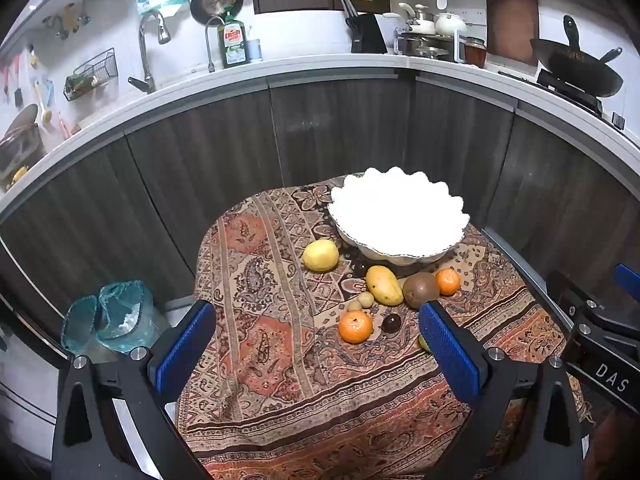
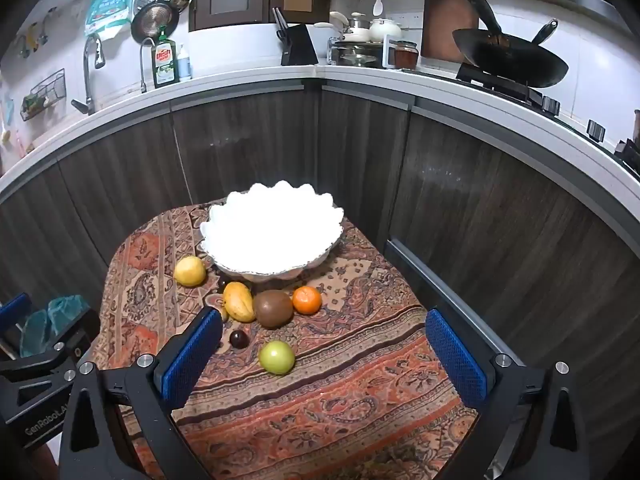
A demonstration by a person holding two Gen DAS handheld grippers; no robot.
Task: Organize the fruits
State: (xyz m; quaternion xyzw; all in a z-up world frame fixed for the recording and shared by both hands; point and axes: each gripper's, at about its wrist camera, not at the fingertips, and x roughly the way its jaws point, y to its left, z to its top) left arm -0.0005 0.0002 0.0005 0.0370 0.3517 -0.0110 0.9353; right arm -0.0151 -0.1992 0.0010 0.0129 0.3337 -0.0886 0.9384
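A white scalloped bowl point(image 1: 400, 216) point(image 2: 272, 232) stands at the far side of a small table under a patterned cloth point(image 1: 280, 360) point(image 2: 340, 400). In front of it lie a yellow lemon point(image 1: 320, 255) point(image 2: 190, 271), a mango point(image 1: 385, 285) point(image 2: 239, 302), a brown kiwi point(image 1: 420, 290) point(image 2: 273, 308), two oranges point(image 1: 448, 281) point(image 1: 355, 327) point(image 2: 307, 300), a dark plum point(image 1: 391, 323) point(image 2: 238, 338), small pale fruits point(image 1: 365, 300) and a green fruit point(image 2: 277, 357). My left gripper point(image 1: 320, 348) and right gripper point(image 2: 324, 356) hover above the near part of the table, both open and holding nothing.
Dark cabinet fronts point(image 1: 340, 128) curve behind the table under a white counter with a sink tap point(image 1: 150, 48), a dish soap bottle point(image 1: 233, 42), a knife block point(image 1: 366, 34) and a wok point(image 2: 510, 56). A bin with a teal bag point(image 1: 110, 320) stands left of the table.
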